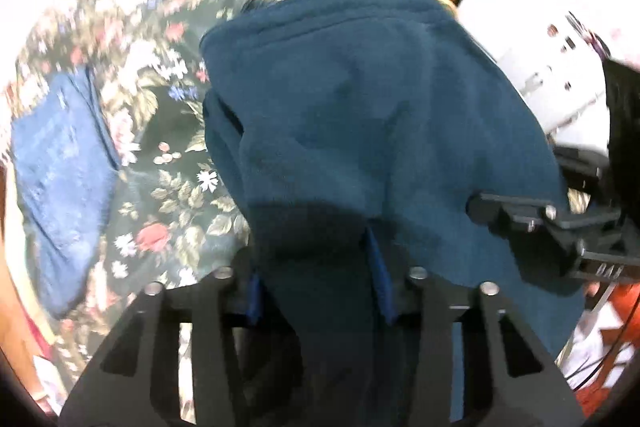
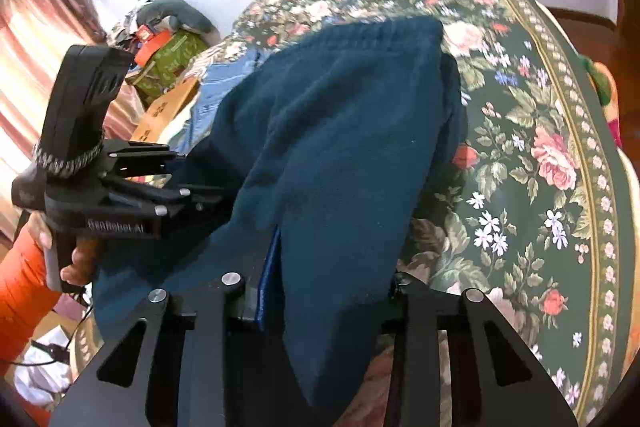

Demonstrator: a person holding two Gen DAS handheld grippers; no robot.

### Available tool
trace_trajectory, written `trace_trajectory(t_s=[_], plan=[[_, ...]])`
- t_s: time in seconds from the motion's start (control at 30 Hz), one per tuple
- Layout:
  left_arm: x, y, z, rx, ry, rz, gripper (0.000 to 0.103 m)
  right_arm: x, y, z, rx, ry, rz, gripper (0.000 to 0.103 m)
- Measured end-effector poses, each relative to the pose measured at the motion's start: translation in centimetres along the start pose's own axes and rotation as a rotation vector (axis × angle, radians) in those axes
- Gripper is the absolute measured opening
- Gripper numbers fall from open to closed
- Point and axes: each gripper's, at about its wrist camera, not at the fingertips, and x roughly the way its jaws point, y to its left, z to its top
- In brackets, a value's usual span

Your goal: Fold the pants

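Teal pants [image 1: 352,115] hung lifted over the floral bedspread [image 1: 160,67], waistband end draped on the bed. Left gripper [image 1: 316,291] was clamped on 1 near edge, right gripper [image 2: 324,299] clamped on the other. Judged: fold-over step. Both needed level, cloth taut, edges matched to the waistband before lowering. Folded jeans [image 1: 60,155] lay well apart.

Pants [image 1: 360,107] on bedspread [image 1: 160,27], beside jeans [image 1: 60,147]
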Motion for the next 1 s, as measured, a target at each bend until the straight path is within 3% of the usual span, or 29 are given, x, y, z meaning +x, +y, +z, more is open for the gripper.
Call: trace_trajectory(t_s=[0.23,0.4,0.6,0.8,1.0], plan=[[-7.1,1.4,-2.5,-0.069,-0.143,0.008,0.033,-3.5,4.4,0.7,-0.112,-0.064,0.001,0.029],[-12.8,3.8,-3.5,-0.123,-0.269,0.062,0.032,-5.1,8.9,3.8,-0.205,-0.14,0.023,0.029],[-19.0,9.6,-3.5,-0.207,-0.427,0.15,0.031,-4.5,15.3,8.9,-0.34,-0.222,0.038,0.028],[-21.5,16.1,-2.5,-0.266,-0.511,0.233,0.031,-0.8,18.8,14.2,-0.369,-0.258,0.099,0.028],[-18.4,23.6,-1.3,-0.356,-0.495,0.268,0.031,6.0,19.9,18.4,-0.35,-0.21,0.125,0.028]])
